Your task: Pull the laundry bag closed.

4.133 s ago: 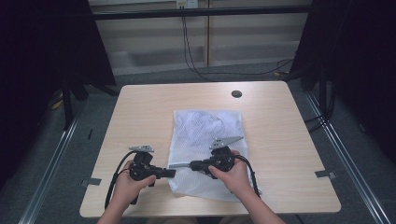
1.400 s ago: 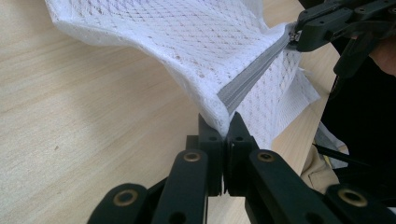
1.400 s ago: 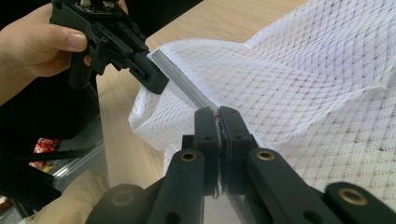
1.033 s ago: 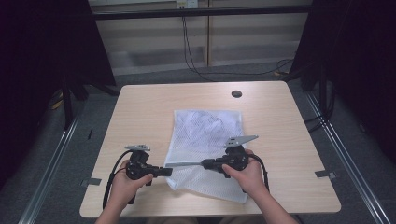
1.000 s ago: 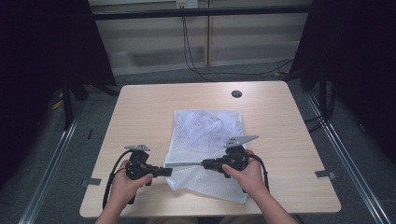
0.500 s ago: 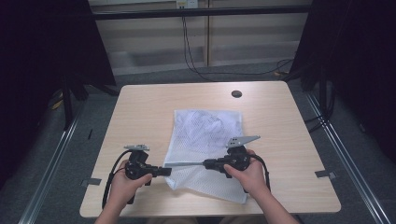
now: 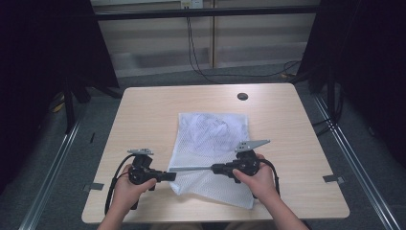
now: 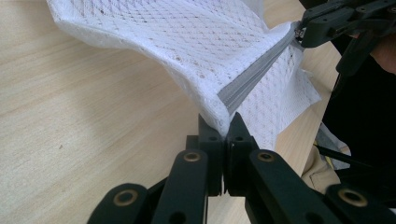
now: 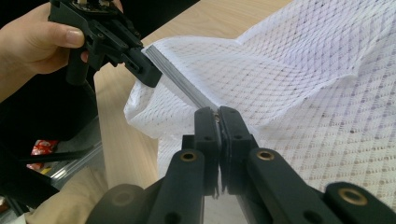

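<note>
White mesh laundry bag (image 7: 213,143): soft diamond-pattern netting, roughly rectangular, crumpled, lying at centre of the pale wood-grain table (image 7: 148,115). Grey zipper (image 7: 189,168) runs taut along its lower part. Left gripper (image 7: 170,176), black, jaws closed on the zipper end at the bag's corner. Right gripper (image 7: 214,168), black, jaws pinched on the zipper farther along. No legible writing.

Left tongs (image 7: 168,176): black body, black cable looping from the rear, small grey plate on top. Right tongs (image 7: 214,168): black body, black cable, grey three-cornered plate on top. Each pair has two flat black jaws on linked black arms, with brass-coloured pivot rings at the joints. Forearms bare, no sleeves in the high view.
</note>
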### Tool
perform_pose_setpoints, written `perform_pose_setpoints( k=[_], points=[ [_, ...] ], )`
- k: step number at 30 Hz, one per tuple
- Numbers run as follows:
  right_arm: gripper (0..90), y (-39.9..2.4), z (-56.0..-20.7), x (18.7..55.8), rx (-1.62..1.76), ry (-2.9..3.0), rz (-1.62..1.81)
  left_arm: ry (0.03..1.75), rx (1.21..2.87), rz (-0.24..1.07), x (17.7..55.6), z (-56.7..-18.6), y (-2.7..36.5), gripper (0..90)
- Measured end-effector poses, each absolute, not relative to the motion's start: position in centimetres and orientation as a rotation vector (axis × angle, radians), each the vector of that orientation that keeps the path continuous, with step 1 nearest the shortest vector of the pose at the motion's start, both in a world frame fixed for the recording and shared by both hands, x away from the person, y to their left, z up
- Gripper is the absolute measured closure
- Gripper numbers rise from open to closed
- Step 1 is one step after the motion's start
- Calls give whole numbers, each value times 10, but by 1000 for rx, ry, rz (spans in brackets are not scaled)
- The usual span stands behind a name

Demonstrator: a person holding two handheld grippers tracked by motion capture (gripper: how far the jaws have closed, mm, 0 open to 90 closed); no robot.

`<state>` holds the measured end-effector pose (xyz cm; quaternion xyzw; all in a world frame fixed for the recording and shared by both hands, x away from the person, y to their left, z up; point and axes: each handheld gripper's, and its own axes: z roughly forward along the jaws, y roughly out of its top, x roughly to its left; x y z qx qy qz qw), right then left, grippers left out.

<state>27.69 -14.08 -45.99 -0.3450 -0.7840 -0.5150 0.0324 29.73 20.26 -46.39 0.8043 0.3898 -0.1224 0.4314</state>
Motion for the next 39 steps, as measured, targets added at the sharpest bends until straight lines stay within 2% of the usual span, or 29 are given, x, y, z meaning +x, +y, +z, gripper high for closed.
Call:
perform_pose_setpoints(
  k=[39],
  points=[
    [873, -159, -461, 275, -1105, -2417, -1575, 989, 2007, -294, 297, -463, 207, 884]
  ],
)
